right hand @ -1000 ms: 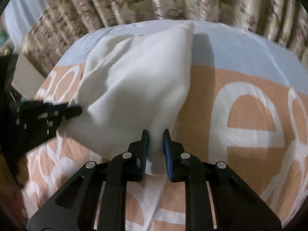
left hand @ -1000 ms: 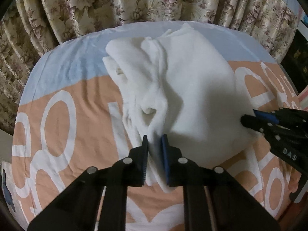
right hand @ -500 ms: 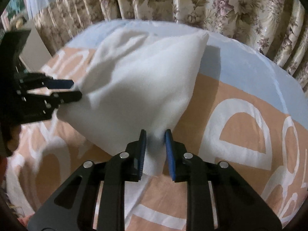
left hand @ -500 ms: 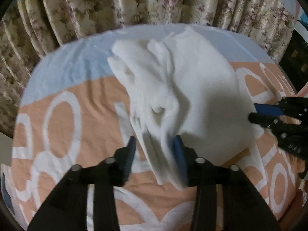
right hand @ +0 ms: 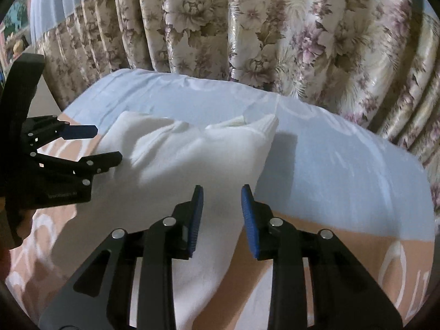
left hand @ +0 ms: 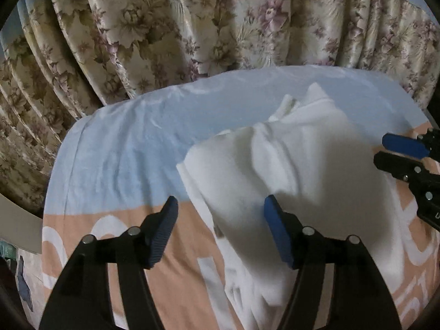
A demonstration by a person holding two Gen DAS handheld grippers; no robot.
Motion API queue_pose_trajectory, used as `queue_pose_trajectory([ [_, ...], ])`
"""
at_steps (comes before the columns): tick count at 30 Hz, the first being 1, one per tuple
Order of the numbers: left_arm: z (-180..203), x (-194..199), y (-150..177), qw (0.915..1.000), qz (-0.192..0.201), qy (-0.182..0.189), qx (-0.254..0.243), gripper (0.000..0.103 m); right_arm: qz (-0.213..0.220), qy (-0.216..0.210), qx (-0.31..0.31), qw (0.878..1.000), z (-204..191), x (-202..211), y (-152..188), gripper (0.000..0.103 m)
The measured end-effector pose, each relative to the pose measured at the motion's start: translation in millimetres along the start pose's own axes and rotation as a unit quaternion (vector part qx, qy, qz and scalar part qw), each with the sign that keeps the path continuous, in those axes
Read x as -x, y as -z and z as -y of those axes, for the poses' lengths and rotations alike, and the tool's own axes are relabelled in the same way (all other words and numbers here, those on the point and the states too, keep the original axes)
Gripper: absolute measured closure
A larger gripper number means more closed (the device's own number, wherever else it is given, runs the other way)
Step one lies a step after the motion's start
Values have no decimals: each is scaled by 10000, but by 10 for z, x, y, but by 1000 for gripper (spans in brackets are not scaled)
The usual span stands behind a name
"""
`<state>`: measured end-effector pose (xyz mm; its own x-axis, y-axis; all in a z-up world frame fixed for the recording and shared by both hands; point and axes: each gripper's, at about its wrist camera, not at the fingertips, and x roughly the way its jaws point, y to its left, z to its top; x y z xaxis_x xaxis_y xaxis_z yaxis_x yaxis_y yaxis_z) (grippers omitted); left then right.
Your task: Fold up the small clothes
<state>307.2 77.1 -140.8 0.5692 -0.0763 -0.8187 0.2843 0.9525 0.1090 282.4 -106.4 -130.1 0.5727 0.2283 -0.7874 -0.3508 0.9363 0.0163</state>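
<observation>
Left claw, jaws just opening, overhangs white garment on peach-and-blue bedsheet.

Bed filled the middle and lower frame in both wrist views, covered by a sheet: pale blue band toward the top, peach with large white lettering below. White garment lay directly on it, right of centre in the left view, left of centre in the right view, rumpled, straddling the blue and peach areas.
</observation>
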Motion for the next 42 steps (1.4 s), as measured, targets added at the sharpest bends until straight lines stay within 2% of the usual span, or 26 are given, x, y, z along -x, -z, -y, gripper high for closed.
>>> queue_pose_trajectory([
  [4, -91, -43, 82, 9999, 27, 85, 98, 34, -132, 50, 128, 9998, 21, -207, 17, 72],
  [7, -98, -55, 115, 9999, 71, 73, 96, 27, -164, 133, 290, 9994, 60, -282, 59, 63],
  [10, -146, -112, 140, 9997, 121, 124, 189, 18, -166, 77, 194, 9996, 166, -316, 82, 53],
  [12, -190, -143, 150, 9992, 131, 211, 308, 15, -161, 13, 93, 9998, 213, -327, 106, 51],
  [14, -207, -142, 142, 9989, 124, 257, 360, 15, -148, -9, 33, 9999, 226, -314, 119, 51],
  [20, -112, -44, 114, 9998, 140, -109, 85, 15, -30, 31, 145, 9999, 129, -156, 93, 51],
  [24, -88, 122, 128, 9998, 160, -51, 73, 14, 122, -18, 146, 9998, 115, 54, 71, 49],
  [26, -78, 222, 130, 9998, 192, -34, 109, 13, 204, -68, 70, 9997, 114, 160, 57, 43],
  [28, -81, 328, 142, 9995, 234, 34, 187, 8, 282, -49, 9, 9996, 104, 256, 50, 28],
  [31, -79, 484, 175, 9990, 301, 127, 299, 6, 357, -29, -12, 9994, 77, 339, 41, 14],
  [34, -49, 609, 230, 9987, 337, 188, 344, 5, 450, 73, -141, 9989, 74, 386, 51, 4],
  [42, 50, 682, 564, 9978, 212, 394, 494, 3, 265, -70, -635, 9976, 145, 316, 143, 3],
])
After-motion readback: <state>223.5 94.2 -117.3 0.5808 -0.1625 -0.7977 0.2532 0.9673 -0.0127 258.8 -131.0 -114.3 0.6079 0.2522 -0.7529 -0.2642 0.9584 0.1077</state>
